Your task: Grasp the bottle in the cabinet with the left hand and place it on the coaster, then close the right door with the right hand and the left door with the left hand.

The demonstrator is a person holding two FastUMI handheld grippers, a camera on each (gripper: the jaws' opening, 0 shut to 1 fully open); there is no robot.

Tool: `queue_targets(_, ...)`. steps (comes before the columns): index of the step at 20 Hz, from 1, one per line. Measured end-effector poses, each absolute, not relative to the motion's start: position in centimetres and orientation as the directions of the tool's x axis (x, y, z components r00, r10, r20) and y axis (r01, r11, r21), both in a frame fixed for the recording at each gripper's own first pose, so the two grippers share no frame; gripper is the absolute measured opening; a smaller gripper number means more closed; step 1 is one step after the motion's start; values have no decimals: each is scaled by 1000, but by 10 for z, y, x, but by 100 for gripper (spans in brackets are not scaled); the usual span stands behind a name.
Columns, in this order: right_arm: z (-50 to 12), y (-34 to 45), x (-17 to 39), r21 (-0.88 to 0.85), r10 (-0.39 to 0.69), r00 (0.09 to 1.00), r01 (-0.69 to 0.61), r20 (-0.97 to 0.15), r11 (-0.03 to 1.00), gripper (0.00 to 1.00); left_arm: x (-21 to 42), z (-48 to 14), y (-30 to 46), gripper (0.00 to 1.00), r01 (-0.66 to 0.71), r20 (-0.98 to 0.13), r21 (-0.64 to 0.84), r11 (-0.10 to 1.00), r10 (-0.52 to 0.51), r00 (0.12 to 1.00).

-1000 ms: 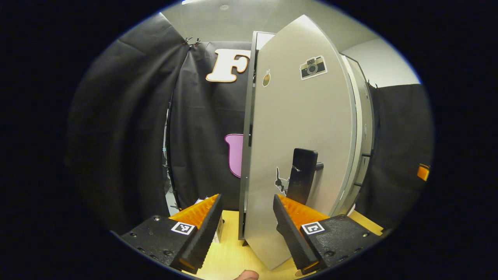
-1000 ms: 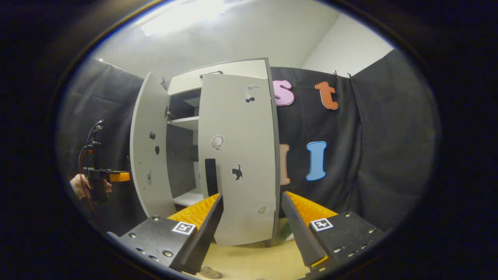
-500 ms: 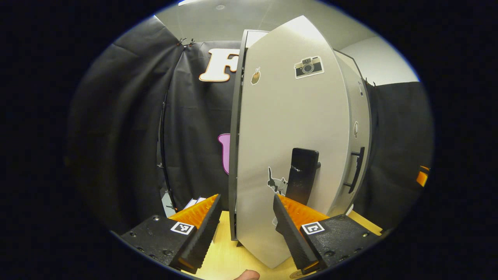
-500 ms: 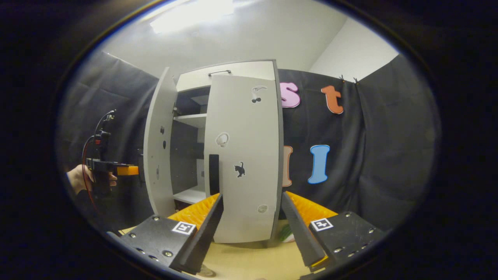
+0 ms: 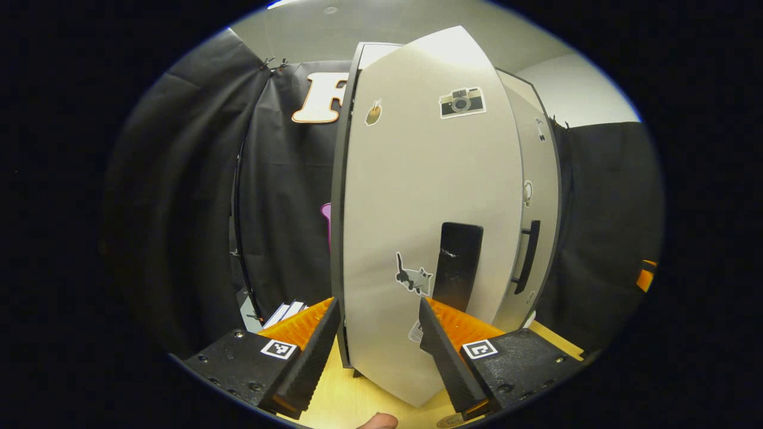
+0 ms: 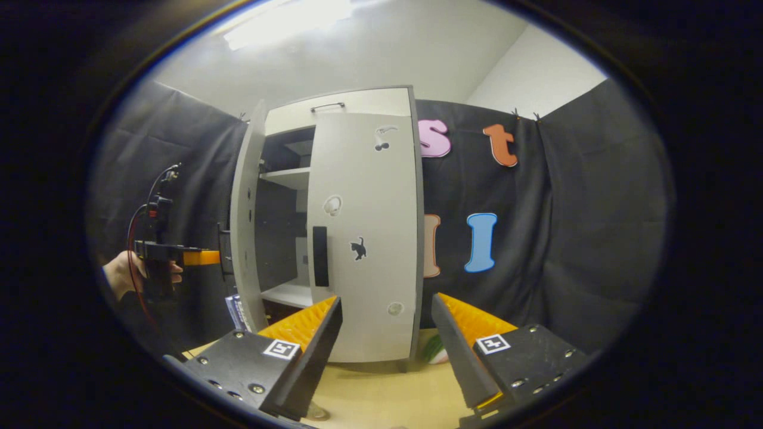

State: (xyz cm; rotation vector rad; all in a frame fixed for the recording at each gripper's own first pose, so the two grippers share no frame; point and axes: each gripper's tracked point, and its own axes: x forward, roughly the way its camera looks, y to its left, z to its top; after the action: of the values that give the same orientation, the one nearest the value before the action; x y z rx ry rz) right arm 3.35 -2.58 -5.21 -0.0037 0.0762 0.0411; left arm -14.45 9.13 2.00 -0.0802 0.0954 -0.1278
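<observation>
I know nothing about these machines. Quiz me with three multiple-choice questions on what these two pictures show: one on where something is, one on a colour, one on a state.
1. Where does the camera sticker sit on the left door?
A near the top
B beside the handle
C at the bottom edge

2. What colour is the right door's handle?
A white
B black
C red

3. How does the left door stand?
A fully shut
B taken off
C partly open

Answers:
1 A, the left gripper view shows it high on the panel.
2 B, a dark bar against the pale right door.
3 C, the right gripper view shows shelves through the gap between the doors.
</observation>
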Motion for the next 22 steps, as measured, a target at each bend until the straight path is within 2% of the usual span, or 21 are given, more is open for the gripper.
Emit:
queue_targets(4, -49, -23, 22, 7, 48, 995, -47, -82, 999, 92, -156, 31, 103, 90, 63, -54, -38, 997, -65, 996)
queue_targets(6, -46, -21, 14, 11, 58, 995, -57, -80, 998, 92, -167, 38, 105, 92, 51, -30, -73, 996, -53, 998)
queue_targets(10, -38, -18, -3, 22, 86, 995, -85, -59, 996, 92, -198, 39, 105, 93, 35, -48, -132, 991, -42, 998)
queue_targets(14, -38, -12, -20, 11, 113, 992, -113, -48, 994, 92, -228, 32, 105, 93, 13, -59, -79, 997, -18, 998)
queue_targets(22, -34, -3, -42, -22, 86, 996, -87, -17, 996, 92, -260, 23, 84, 94, 65, -51, -59, 996, -69, 996)
